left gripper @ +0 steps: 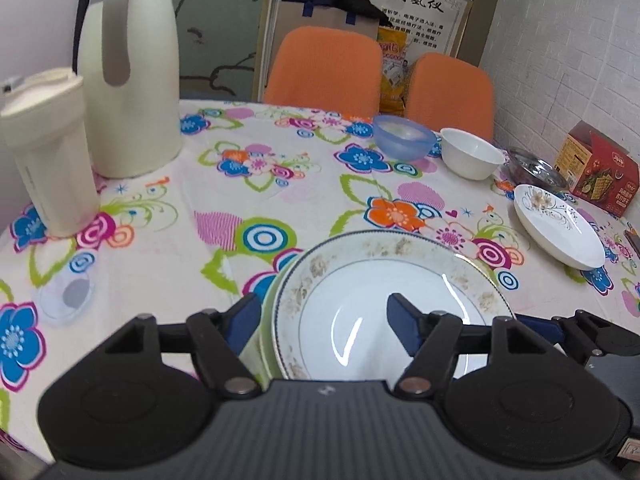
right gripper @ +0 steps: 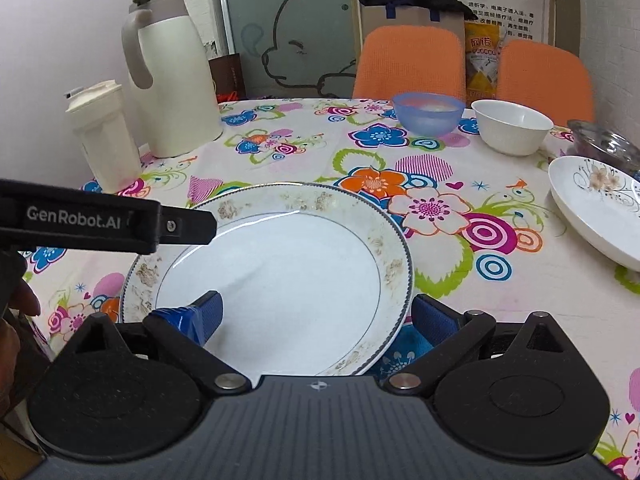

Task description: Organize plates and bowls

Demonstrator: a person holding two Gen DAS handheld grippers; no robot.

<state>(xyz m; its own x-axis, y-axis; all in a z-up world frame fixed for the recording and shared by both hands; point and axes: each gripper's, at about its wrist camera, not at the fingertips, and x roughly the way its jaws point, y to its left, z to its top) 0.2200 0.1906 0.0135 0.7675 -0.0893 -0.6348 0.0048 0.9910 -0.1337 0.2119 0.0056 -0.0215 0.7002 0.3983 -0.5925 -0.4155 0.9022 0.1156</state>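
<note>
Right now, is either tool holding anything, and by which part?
Nothing is gripped. Both tools are open: the left tool straddles the left rim of the gold-patterned plate, and the right tool straddles its right rim.

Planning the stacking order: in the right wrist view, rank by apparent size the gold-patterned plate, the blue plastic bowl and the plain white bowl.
1. Gold-patterned white plate, by far the largest, though also nearest the camera.
2-3. Translucent blue plastic bowl and plain white bowl look alike; no ranking between them.

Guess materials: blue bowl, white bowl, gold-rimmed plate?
Blue bowl: likely plastic, since it is translucent, frosted and matte. White bowl: opaque, smooth and softly shiny, so ceramic or melamine; can't tell which. Gold-rimmed plate: probably glazed porcelain, given its sharp glossy highlights and worn printed rim.
</note>
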